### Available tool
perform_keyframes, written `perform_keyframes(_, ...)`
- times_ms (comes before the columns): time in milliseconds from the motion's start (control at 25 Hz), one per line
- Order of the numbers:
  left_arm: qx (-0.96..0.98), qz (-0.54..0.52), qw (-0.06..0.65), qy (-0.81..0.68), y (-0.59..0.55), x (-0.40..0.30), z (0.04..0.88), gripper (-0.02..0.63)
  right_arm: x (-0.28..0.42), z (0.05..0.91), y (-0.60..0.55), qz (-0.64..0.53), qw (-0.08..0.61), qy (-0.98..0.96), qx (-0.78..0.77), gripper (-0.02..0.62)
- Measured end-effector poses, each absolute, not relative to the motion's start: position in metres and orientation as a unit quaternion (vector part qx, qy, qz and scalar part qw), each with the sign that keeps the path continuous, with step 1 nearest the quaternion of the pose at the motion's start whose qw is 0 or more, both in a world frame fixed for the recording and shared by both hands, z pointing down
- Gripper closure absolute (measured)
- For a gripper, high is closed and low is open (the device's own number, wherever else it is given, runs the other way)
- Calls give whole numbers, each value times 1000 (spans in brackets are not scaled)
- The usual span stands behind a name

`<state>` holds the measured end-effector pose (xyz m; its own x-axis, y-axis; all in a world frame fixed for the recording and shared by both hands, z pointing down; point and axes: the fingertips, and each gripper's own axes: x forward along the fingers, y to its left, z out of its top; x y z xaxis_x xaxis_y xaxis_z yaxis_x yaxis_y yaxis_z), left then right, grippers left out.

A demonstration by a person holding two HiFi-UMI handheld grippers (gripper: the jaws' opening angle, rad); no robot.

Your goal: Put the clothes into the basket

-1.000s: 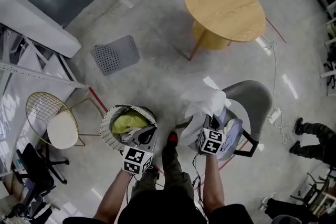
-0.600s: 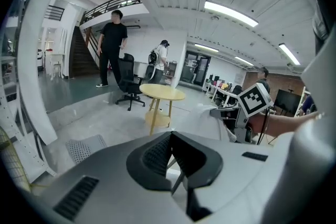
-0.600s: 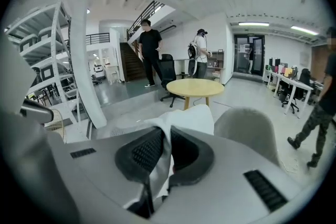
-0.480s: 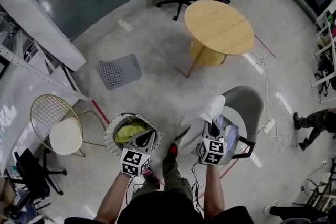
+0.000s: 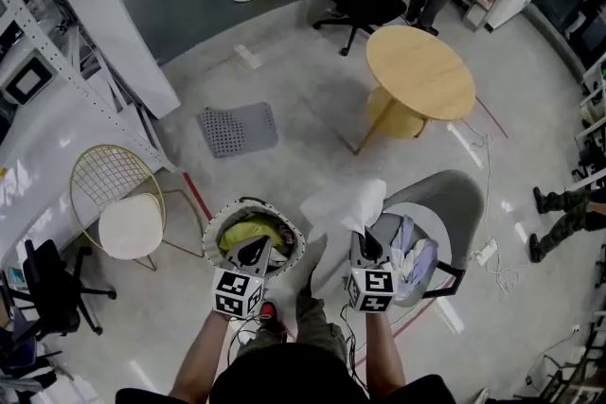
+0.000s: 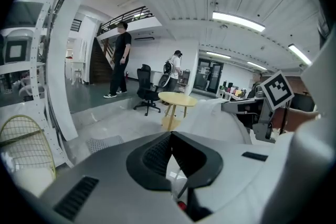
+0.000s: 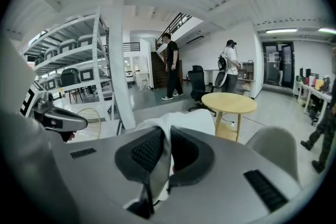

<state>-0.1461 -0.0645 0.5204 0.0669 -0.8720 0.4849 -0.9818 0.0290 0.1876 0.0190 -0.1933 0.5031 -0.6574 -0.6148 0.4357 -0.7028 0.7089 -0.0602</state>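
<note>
The white garment (image 5: 343, 203) is hanging clamped between the closed fingers of the right gripper (image 5: 365, 244), spreading ahead of them and not yet over the basket (image 5: 210, 232), which is sitting to their left beneath the left gripper (image 5: 252, 251), whose fingers are meeting on nothing. A yellow-green garment (image 5: 248, 230) is lying in the basket, and more clothes (image 5: 414, 253) are lying on the grey chair (image 5: 464, 203) just right of the right fingers. Judged partly done: this piece and the chair's pile are remaining.
</note>
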Motion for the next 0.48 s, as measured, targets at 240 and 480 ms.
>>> perform_keyframes(240,644,100,254,-715,-17,-180,521,600,-40,505,-147,102,201,-931,288,551)
perform_keyframes(480,595,87,269,-752,32,-216,529,600,-108,517,-104,92,211,-952,204,551)
